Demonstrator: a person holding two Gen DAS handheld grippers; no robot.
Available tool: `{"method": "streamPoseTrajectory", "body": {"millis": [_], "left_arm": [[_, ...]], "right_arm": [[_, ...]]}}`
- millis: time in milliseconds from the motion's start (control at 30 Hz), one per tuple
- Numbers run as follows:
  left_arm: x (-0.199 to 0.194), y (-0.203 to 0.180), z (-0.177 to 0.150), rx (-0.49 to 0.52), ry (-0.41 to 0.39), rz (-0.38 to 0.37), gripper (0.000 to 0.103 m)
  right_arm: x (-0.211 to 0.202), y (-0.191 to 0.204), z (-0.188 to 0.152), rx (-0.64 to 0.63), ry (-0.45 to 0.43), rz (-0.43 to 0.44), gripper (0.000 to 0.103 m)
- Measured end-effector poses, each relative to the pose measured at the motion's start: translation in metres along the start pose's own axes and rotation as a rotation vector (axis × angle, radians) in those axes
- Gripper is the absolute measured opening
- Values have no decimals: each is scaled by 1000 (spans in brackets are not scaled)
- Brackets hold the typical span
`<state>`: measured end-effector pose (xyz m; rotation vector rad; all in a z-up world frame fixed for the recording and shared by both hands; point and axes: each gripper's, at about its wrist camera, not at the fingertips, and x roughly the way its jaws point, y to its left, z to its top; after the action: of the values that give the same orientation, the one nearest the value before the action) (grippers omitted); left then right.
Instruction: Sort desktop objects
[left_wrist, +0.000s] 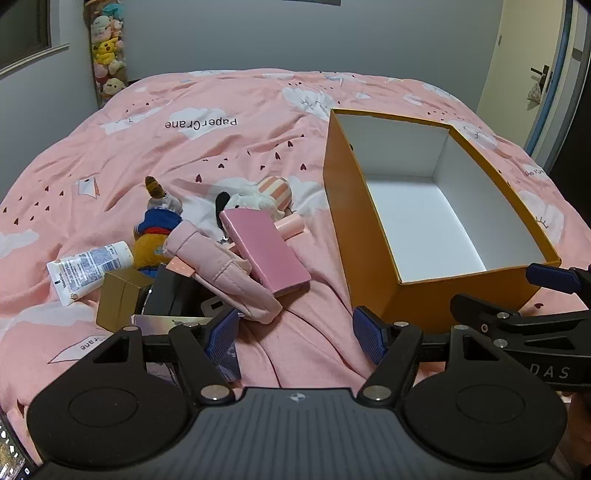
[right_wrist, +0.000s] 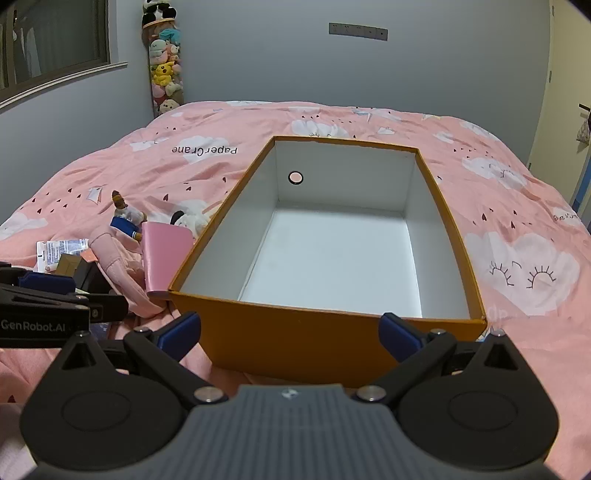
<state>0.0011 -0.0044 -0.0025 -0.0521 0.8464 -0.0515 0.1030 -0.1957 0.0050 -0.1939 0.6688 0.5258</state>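
left gripper (left_wrist: 293, 332): fingers spread, nothing between.
right gripper (right_wrist: 290, 334): spread, facing empty orange cardboard box (right_wrist: 295, 339).
clutter: small gold carton (left_wrist: 118, 299) half-hidden left of left gripper.

Box (right_wrist: 325, 347) open-topped, interior bare, reachable from above. Clutter pile (left_wrist: 207, 266) crowds its left wall; bedspread (left_wrist: 295, 339) ahead open.

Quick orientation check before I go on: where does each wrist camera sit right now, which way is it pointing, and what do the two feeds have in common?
Left wrist: sits behind the open left gripper, low over the pink duvet, facing the clutter pile, pink case foremost; the right gripper's finger intrudes at right.
Right wrist: sits behind the open right gripper, facing into the orange box, nothing inside; the left gripper's arm intrudes at left.
Shared: box, pink case, lotion tube, duvet, plush stack.
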Motion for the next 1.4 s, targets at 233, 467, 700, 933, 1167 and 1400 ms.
{"method": "streamPoseTrajectory", "body": {"millis": [233,467,700,933,1167,1400], "left_arm": [[1,1,0,-10,10,-3,81],[3,1,-1,-15,18,9,81],[3,3,-1,-35,19,20,81],[3,5,-1,-43,21,25,81],[3,6,-1,-50,26,27,81],[3,6,-1,-56,29,28,81]], "right_arm": [[3,-1,-2,6,15,-4,102],[6,-1,-3,4,26,-4,102],[8,1,-5,-3,34,-5,102],[8,3,-5,-16,36,-8,102],[9,4,-5,-22,41,-8,102],[12,4,-4,-21,49,-9,102]]}}
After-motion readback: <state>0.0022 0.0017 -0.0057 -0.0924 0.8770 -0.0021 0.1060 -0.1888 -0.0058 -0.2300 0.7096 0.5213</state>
